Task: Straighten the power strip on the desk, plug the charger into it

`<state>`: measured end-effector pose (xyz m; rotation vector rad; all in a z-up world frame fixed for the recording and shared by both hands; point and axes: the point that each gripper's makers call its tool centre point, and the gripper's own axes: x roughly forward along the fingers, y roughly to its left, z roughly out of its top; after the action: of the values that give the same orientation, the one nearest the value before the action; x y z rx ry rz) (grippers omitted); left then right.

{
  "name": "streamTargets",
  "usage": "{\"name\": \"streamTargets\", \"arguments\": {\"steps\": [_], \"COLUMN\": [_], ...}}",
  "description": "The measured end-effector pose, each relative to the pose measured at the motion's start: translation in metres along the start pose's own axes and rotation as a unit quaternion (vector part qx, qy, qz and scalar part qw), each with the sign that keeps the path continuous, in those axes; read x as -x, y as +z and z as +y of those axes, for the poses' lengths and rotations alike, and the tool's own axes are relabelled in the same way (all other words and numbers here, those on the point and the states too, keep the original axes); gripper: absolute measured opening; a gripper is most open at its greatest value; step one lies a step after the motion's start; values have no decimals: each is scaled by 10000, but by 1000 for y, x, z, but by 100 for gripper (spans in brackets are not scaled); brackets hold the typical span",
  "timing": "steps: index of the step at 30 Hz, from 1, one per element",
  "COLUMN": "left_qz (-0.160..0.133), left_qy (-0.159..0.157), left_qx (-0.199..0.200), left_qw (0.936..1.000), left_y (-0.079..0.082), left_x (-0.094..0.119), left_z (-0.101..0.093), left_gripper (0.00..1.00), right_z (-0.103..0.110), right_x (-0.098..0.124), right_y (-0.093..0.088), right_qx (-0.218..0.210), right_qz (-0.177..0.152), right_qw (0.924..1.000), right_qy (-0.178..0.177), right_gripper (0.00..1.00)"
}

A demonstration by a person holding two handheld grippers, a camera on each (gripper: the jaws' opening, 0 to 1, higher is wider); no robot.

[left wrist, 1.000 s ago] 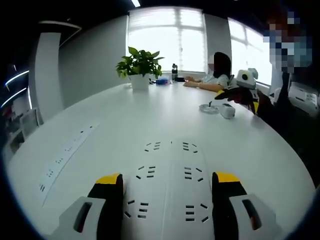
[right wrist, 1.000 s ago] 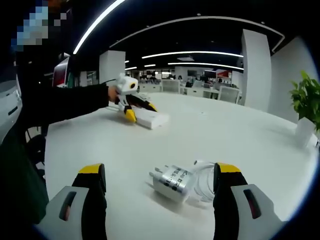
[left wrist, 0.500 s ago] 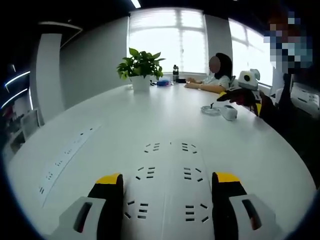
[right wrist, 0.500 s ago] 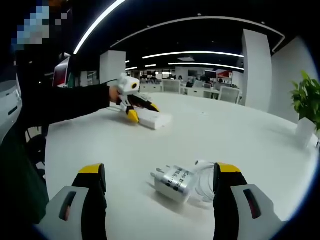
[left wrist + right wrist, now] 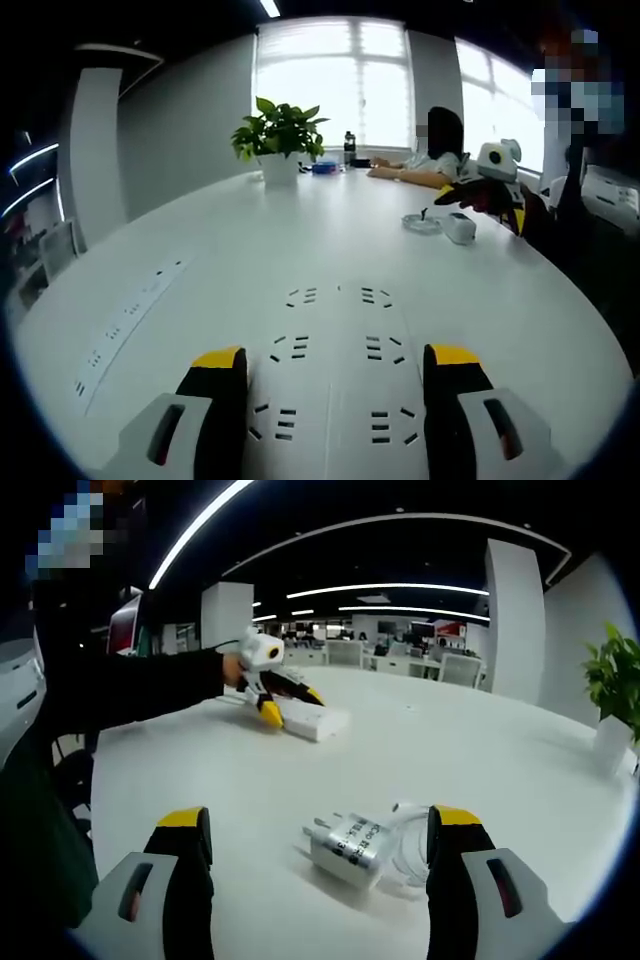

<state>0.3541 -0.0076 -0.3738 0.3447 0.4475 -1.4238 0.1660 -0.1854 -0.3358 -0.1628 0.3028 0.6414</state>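
- The left gripper [image 5: 335, 375] has its yellow-tipped jaws set around the white power strip [image 5: 335, 350], one jaw along each long side; the strip fills the gap between them. In the right gripper view this same gripper [image 5: 285, 702] sits on the strip's end [image 5: 315, 721].
- The right gripper [image 5: 320, 855] is spread wide with nothing in its grasp, low over the desk [image 5: 480, 750].
- The charger [image 5: 348, 845] lies on its side between those jaws, touching neither, prongs pointing left (its white cable [image 5: 405, 855] is coiled just beside the right-hand jaw).
- In the left gripper view the right gripper [image 5: 490, 185] is far across the desk, with the charger [image 5: 458, 227] beneath it.
- A second strip [image 5: 125, 320] lies flat near the desk's left edge.
- Further off stand a potted plant [image 5: 280, 135] and a bottle [image 5: 349, 146], and a seated person [image 5: 430, 150] is by the window.
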Motion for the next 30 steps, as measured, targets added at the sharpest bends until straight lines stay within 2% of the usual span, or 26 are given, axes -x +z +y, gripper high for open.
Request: {"name": "streamTargets", "arguments": {"steps": [16,23,30], "left_qz": [63,310,351], "left_qy": [-93,-127,-146], "left_qx": [-9,-19,-27], "left_qw": [9999,9994,9993], "left_y": [3,3,2], "left_x": [-7,-9,-9], "left_z": [-3,-3,-3], "left_gripper": [71,71,71], "right_z": [-4,-5,-6], "right_x": [2,3,4], "right_y": [-2,-3,-3], "right_qx": [-21,-37,-51], "right_qz": [-9,-11,-14], "right_qw": [10000,10000,10000], "right_qy": [-24,-28,-30], "right_gripper": [88,88,88]}}
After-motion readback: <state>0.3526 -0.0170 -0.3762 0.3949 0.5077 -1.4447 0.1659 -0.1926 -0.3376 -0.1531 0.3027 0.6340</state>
